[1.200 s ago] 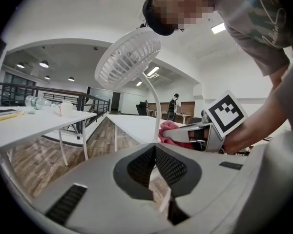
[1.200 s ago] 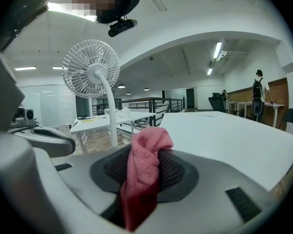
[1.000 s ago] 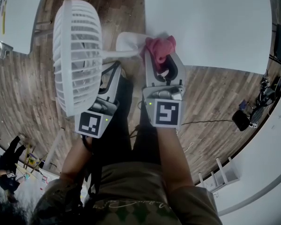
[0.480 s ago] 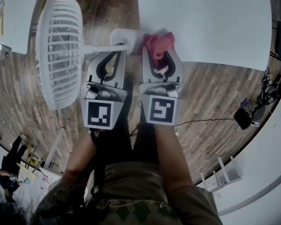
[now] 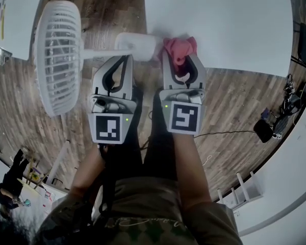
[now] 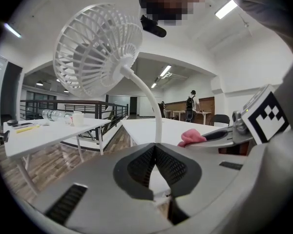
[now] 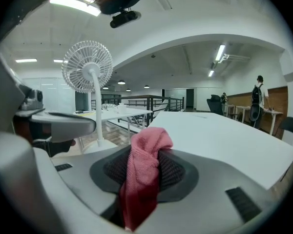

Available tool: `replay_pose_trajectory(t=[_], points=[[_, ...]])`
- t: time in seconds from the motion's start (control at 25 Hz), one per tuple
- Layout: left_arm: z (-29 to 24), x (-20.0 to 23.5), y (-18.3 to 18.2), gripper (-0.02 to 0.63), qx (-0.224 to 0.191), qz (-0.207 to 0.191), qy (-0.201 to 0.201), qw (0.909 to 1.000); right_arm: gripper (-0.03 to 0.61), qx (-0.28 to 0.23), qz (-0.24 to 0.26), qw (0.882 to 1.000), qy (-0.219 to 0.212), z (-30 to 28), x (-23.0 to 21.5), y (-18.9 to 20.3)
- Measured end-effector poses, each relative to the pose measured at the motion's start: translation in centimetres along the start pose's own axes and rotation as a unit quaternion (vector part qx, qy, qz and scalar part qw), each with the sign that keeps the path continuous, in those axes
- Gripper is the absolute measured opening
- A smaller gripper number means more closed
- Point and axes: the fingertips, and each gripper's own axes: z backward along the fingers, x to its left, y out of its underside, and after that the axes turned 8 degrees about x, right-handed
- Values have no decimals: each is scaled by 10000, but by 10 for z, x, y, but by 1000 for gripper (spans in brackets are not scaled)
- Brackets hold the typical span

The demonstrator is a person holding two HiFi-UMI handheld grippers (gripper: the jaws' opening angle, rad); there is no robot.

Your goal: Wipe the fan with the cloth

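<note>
- head view — the white fan (image 5: 58, 57) stands at the near edge of the counter (image 5: 234, 24), its base just left of the pink cloth (image 5: 179, 49).
- left gripper view — the left hand-held gripper (image 6: 155, 147) has its jaws closed tip to tip, right at the fan's thin stem.
- right gripper view — the right hand-held gripper (image 7: 145, 152) is clamped on the cloth, which bunches above its jaws.

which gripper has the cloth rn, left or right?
The right gripper: its jaws are clamped on the pink cloth. The left gripper is shut, with no cloth between its jaws.
</note>
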Motion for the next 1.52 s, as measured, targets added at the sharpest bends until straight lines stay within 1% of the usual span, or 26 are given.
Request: replay_pose_trajectory(t=[0.12, 0.24, 0.36, 0.44, 0.6, 0.72, 0.92, 1.0, 1.16, 1.36, 1.52], points=[[-1, 0, 1, 14, 14, 76, -133, 9999, 164, -480, -387, 9976, -305, 6, 8, -27], [2, 5, 3, 15, 39, 183, -335, 9993, 164, -771, -360, 9945, -616, 6, 33, -51], [4, 5, 3, 15, 61, 235, -503, 9984, 164, -616, -156, 9946, -819, -3, 52, -50], [4, 3, 4, 14, 71, 217, -571, 9981, 163, -525, -92, 9947, -882, -9, 55, -46], [0, 6, 6, 14, 124, 265, -675, 9973, 164, -548, 79, 9944, -898, -17, 53, -41], [-1, 7, 7, 14, 132, 335, -699, 9969, 164, -492, 249, 9954, -780, -19, 55, -34], [-2, 8, 10, 15, 204, 376, -738, 9964, 164, -492, 134, 9973, -533, -19, 52, -28], [-3, 8, 11, 15, 207, 386, -736, 9963, 164, -526, 73, 9971, -550, -19, 52, -27], [-2, 9, 14, 14, 203, 435, -745, 9961, 166, -490, -60, 9961, -732, -21, 52, -25], [-2, 7, 13, 14, 173, 423, -749, 9961, 166, -420, 287, 9962, -703, -17, 48, -23], [-3, 1, 14, 14, 220, 400, -720, 9964, 166, -391, 252, 9970, -626, -12, 38, -20]])
